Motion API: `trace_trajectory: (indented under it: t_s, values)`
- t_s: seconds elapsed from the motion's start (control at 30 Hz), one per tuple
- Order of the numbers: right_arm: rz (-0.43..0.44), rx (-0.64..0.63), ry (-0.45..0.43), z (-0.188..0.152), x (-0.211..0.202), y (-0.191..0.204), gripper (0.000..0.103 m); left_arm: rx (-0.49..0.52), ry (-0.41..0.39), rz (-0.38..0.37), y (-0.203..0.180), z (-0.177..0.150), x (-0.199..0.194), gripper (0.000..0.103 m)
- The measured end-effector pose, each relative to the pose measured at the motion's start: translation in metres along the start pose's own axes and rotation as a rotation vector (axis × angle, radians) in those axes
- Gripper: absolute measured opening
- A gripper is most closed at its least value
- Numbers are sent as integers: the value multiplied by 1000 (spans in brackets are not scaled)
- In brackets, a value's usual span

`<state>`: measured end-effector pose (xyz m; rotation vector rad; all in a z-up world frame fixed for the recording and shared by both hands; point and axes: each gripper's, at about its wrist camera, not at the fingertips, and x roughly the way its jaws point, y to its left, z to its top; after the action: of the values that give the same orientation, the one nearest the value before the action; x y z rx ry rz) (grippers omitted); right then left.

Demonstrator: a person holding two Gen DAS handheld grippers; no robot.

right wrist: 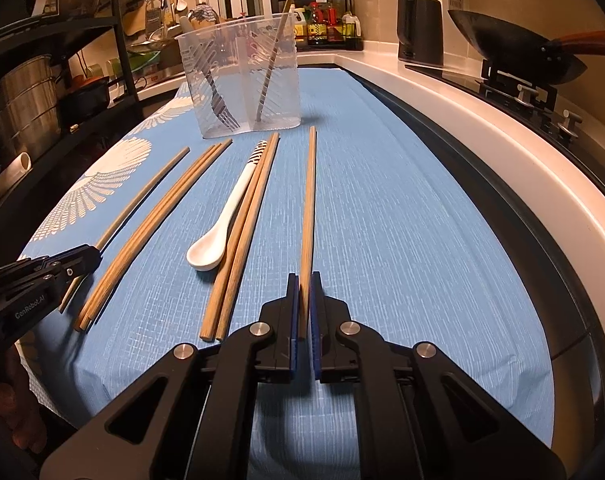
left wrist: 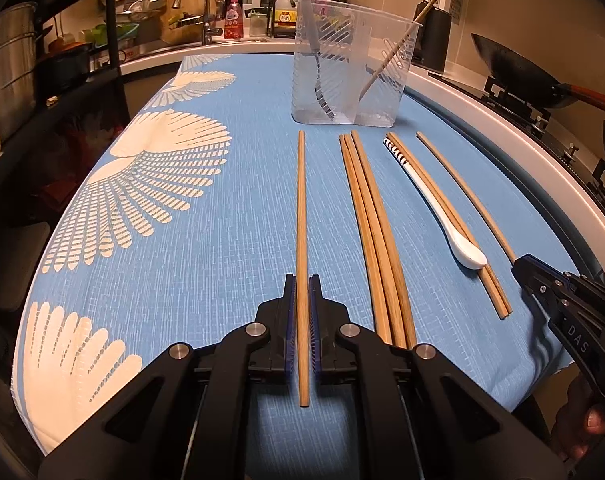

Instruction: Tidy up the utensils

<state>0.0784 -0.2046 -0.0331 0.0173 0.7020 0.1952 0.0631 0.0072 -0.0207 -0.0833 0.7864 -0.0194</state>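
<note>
Nearest the left wrist camera, the left tool [left wrist: 302,284] is closed to a narrow gap around a single thin, pale wooden chopstick [left wrist: 301,216]. The pads appear to touch it, near its close end, with a short length left behind the fingers. In the right wrist view the right tool [right wrist: 305,284] is likewise closed on another lone wooden chopstick [right wrist: 309,200], taken almost at its very end. Both sticks lie lengthwise on the blue patterned cloth covering the worktop [left wrist: 222,240]; whether either is lifted cannot be told.

Between them lie a bundle of three brown chopsticks [left wrist: 372,232], a white ceramic spoon with a striped handle [left wrist: 434,204] and a pair of chopsticks [left wrist: 458,232] touching it. A clear plastic divided holder [left wrist: 348,64] stands beyond, already containing a fork and one chopstick.

Each chopstick is judged light, stiff and smooth, so pivoting in an end grip is likely; a hold nearer the middle would be steadier. The spoon is judged fragile and slippery.
</note>
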Motion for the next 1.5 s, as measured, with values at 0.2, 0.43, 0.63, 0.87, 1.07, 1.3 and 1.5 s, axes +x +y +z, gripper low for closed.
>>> trace_trajectory:
  t_s: [0.2, 0.43, 0.63, 0.87, 1.07, 1.3, 1.5]
  values:
    - [8, -6, -29, 0, 2, 0, 6, 4, -27, 13, -2, -3, -1, 7]
    - [7, -15, -58, -1, 5, 1, 6, 3, -66, 28, -3, -8, -2, 7]
    - [-1, -21, -84, -2, 7, 2, 6, 7, -88, 35, -5, -9, -1, 7]
    - [-11, -33, -95, -2, 8, 4, 5, 24, -118, 48, -11, -10, 1, 7]
    - [-12, -34, -88, -2, 8, 5, 5, 41, -136, 54, -14, -11, 1, 6]
    - [-4, -27, -63, 3, 1, 4, 5, 39, -132, 43, -13, -9, -1, 6]
    - [-18, -51, -100, 11, -28, 7, 5, 32, -196, 16, -11, 0, -23, 6]
